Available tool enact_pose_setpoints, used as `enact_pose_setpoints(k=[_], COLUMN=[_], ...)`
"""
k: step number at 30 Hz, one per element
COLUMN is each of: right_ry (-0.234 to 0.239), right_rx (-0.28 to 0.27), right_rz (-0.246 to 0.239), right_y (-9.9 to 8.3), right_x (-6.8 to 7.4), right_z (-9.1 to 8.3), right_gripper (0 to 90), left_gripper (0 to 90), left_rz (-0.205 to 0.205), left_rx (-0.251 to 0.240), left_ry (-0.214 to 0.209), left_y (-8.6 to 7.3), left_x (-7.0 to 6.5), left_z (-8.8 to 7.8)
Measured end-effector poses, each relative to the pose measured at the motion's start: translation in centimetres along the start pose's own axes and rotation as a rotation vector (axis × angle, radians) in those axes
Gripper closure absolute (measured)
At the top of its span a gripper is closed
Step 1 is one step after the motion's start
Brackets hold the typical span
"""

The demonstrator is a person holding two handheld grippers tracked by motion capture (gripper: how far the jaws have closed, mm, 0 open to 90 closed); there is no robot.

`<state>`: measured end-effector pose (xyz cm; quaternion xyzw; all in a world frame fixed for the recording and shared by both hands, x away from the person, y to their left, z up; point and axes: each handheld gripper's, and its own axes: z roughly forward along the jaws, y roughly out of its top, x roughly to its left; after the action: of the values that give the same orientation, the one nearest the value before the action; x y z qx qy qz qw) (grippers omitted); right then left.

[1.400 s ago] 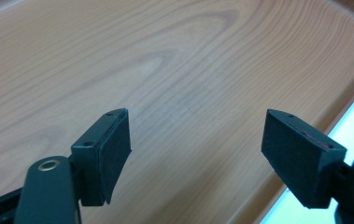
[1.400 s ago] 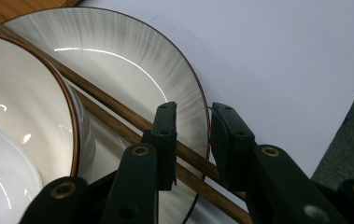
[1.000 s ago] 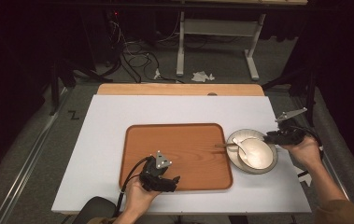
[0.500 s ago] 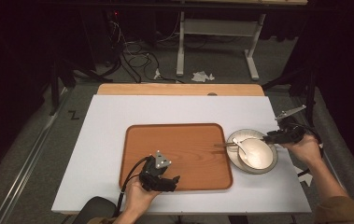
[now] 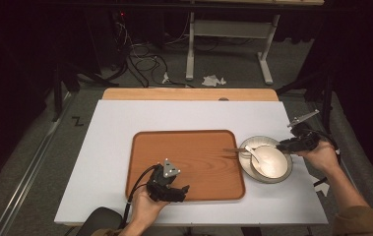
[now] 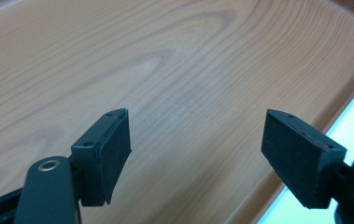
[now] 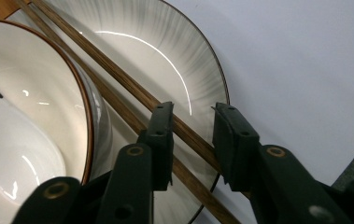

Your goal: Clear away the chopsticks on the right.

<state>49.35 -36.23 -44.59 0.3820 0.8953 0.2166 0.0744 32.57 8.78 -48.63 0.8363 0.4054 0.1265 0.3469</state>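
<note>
Right hand-held gripper (image 7: 191, 140) part-closed astride chopsticks (image 7: 132, 93) on plate (image 7: 165, 51); left hand-held gripper (image 6: 198, 158) spread over tray (image 6: 188, 60).

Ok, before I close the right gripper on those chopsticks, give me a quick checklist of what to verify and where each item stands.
1. Chopsticks between the right gripper's jaws: ok, both sticks pass through the gap.
2. Jaws closed on them: not ok, a gap shows on each side.
3. Sticks paired for one pinch: ok, they lie side by side across the plate.
4. Clearance from the bowl: cannot tell; its rim sits close beside one jaw.
5. Spoon out of the way: ok, it rests in the bowl, apart from the jaws.
6. Left gripper free: ok, open over the bare wooden tray, holding nothing.
</note>
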Motion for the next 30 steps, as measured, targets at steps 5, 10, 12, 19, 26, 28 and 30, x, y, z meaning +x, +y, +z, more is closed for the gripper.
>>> enact_pose_setpoints(k=[5, 10, 12, 19, 26, 28, 30], right_ry=[-0.001, -0.019, -0.026, -0.024, -0.067, -0.07, -0.084], right_rx=[-0.014, -0.007, -0.003, -0.006, -0.028, -0.029, -0.029], right_rz=[-0.001, 0.011, -0.006, -0.007, -0.041, -0.043, -0.054], right_y=[-0.02, -0.43, -0.47, -0.15, -0.45, -0.45, -0.37], right_x=[0.21, 0.04, -0.02, 0.28, 0.35, 0.41, 0.5], right_z=[0.13, -0.29, -0.33, 0.2, 0.14, 0.14, 0.19], right_gripper=[71.0, 77.0, 77.7, 74.8, 80.1, 80.7, 82.6], left_gripper=[24.3, 24.3, 24.3, 24.3, 24.3, 24.3, 24.3], left_rz=[0.011, 0.009, 0.016, 0.014, 0.01, 0.018, 0.022], left_rx=[0.005, 0.012, 0.011, 0.018, 0.016, 0.018, 0.018], left_ry=[0.011, 0.007, 0.008, 0.01, 0.007, 0.008, 0.01], left_y=[-0.03, -0.03, -0.04, -0.01, -0.1, -0.06, -0.08], left_x=[-0.15, -0.14, -0.21, -0.2, -0.24, -0.25, -0.34], left_z=[0.03, 0.21, 0.17, 0.39, 0.36, 0.39, 0.32])
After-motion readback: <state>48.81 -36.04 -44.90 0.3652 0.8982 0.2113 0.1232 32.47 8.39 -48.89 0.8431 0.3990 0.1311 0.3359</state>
